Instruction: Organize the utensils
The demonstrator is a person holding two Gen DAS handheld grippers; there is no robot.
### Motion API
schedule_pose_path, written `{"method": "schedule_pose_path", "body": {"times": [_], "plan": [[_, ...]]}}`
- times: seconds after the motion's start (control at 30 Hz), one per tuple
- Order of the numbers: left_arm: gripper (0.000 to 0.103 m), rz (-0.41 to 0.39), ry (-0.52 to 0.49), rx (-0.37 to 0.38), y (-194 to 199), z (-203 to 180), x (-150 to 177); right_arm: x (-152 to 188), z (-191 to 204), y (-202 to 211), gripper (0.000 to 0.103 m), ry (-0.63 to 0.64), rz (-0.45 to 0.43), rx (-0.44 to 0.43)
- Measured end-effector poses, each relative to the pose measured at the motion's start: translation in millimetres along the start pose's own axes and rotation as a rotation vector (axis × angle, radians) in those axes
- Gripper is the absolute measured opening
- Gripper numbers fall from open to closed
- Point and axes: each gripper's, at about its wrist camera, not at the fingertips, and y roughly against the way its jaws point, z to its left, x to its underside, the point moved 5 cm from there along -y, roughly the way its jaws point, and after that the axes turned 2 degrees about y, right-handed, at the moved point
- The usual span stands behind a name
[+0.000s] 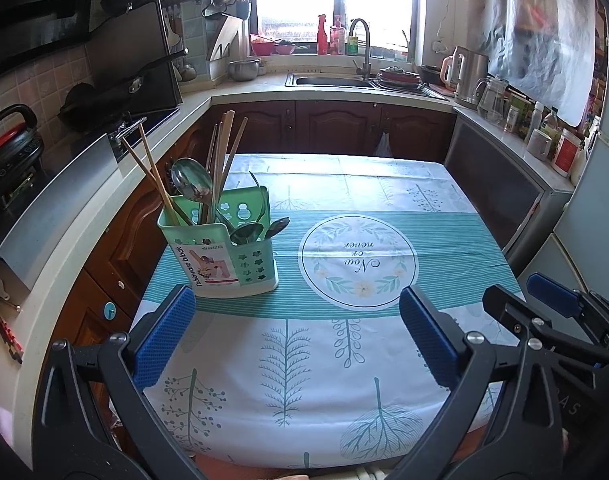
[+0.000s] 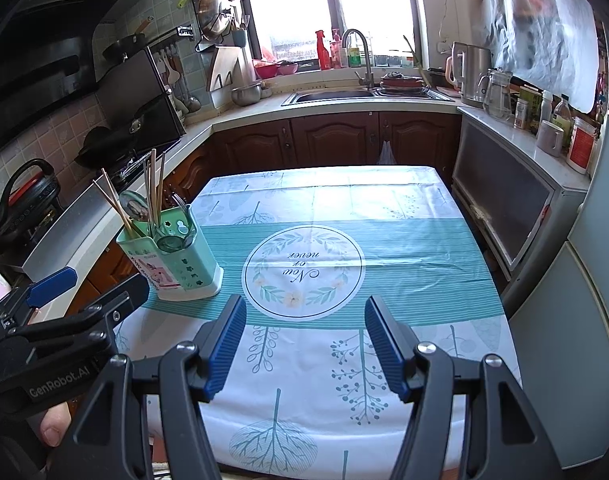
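holder (image 1: 224, 252): chopsticks (image 1: 152, 176), spoons (image 1: 192, 180) held upright, near table's (image 1: 424, 184) left edge | tabletop elsewhere left bare | left gripper (image 1: 296, 340), right gripper (image 2: 304, 344): jaws held wide, nothing gripped

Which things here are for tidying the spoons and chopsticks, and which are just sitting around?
For the job:
- green utensil holder
- chopsticks
- spoons
- left gripper, open
- right gripper, open

Just sitting around:
- kettle
- glass jug
- sink
- red spray bottle
- metal bowl
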Motion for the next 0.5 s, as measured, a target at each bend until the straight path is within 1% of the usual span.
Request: {"method": "schedule_pose_path", "body": {"times": [0.5], "plan": [[0.101,0.011,0.001,-0.007,-1.9,0.1,1.9,0.2,-1.3,-6.0,0.062,-0.007,0.016,-0.015]]}}
